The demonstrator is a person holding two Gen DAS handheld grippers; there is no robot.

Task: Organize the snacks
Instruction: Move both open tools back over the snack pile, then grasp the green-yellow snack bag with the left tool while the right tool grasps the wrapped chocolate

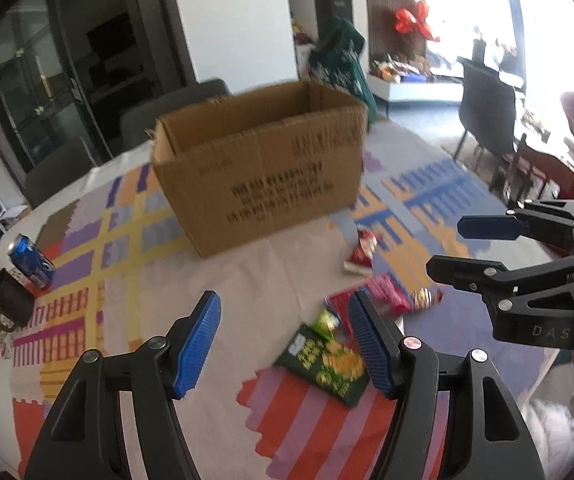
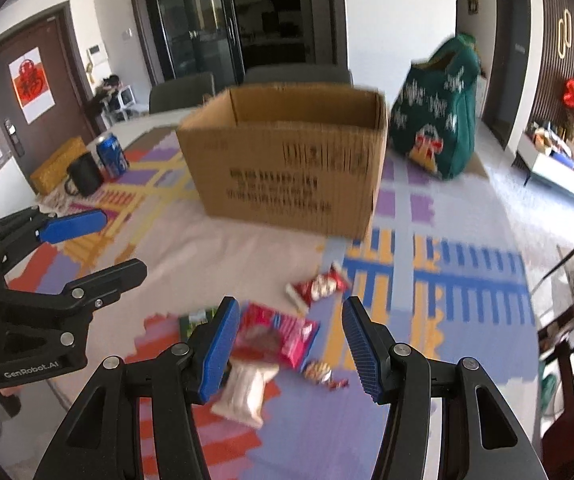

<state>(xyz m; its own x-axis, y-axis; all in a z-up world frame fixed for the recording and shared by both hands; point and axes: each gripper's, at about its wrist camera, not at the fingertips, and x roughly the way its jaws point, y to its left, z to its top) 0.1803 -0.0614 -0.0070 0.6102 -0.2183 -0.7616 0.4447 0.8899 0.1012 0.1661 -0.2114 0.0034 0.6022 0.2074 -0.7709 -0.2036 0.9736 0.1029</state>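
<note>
An open cardboard box stands on the patterned tablecloth. Snack packets lie in front of it: a green one, a pink one, a red one, a pale one and a small wrapped sweet. My left gripper hovers open above the cloth just left of the green packet. My right gripper hovers open over the pink packet, holding nothing.
A blue can, a black mug and a yellow box sit at the table's left. A green bag stands right of the carton. Grey chairs line the far edge.
</note>
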